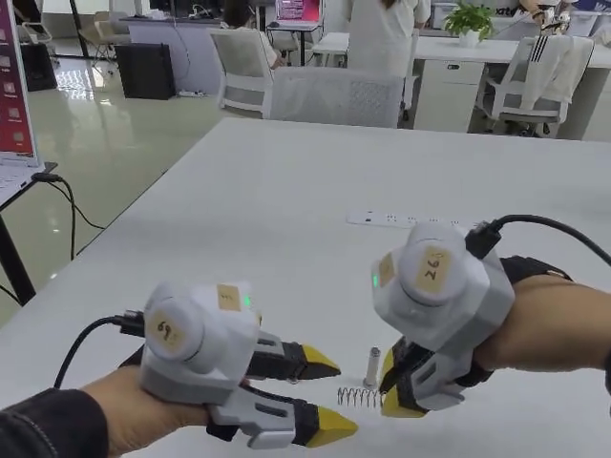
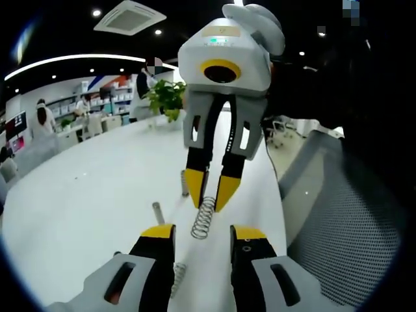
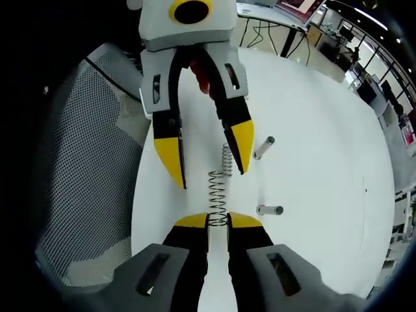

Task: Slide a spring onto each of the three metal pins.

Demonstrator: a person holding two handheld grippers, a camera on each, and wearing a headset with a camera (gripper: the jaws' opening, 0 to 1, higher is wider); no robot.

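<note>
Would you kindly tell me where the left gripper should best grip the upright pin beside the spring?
Likely low on the pin, from its left in the head view, where the left gripper hovers open. It stands upright; the right gripper holds the spring beside it, so the top should stay free.

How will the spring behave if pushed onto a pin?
Probably floppy: the spring is thin, open-coiled, and the right tongs pinch just one end. Likely light. The slim upright pin may tip.
</note>
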